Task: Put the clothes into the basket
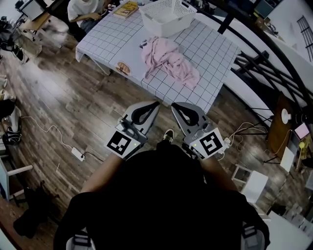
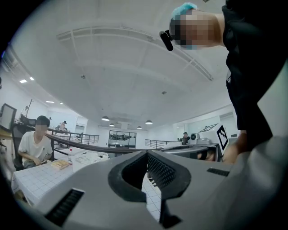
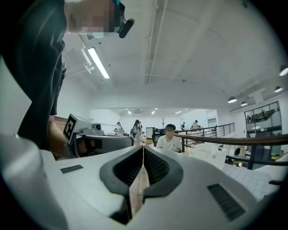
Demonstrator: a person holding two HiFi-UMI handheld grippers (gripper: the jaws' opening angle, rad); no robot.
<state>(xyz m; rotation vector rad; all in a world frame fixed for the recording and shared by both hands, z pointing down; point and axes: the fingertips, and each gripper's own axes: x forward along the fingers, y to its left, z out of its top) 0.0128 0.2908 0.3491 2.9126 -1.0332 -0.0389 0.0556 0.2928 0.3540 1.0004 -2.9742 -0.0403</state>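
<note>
Pink clothes (image 1: 168,61) lie in a crumpled heap on the white grid-patterned table (image 1: 112,39) in the upper middle of the head view. They sit just below the white perforated basket (image 1: 166,14), which stands near the table's far edge, and none of the fabric is inside it. At the centre of that frame the left gripper (image 1: 156,103) and the right gripper (image 1: 174,106) are held side by side over the wooden floor (image 1: 73,107), short of the table's near edge and well apart from the clothes. Both have their tongs pressed together with nothing between them. A seated person (image 1: 85,10) in a white top is at the upper left by a yellow book (image 1: 126,9), and a black railing (image 1: 264,63) runs down the right side. In the left gripper view the left gripper (image 2: 146,153) shows its ribbed pads meeting at the tip, pinching nothing. The basket (image 2: 87,158) stands on the table (image 2: 36,179) at the lower left, the seated person (image 2: 33,148) is at the far left, and the other gripper's marker cube (image 2: 222,137) is at the right. In the right gripper view the right gripper (image 3: 143,149) likewise has its tongs closed tip to tip and empty. The basket (image 3: 202,152) shows at the right behind the railing (image 3: 234,139), the grid cloth of the table (image 3: 252,176) is at the lower right, the seated person (image 3: 168,141) is just right of centre, and the left gripper's marker cube (image 3: 70,127) is at the left.
</note>
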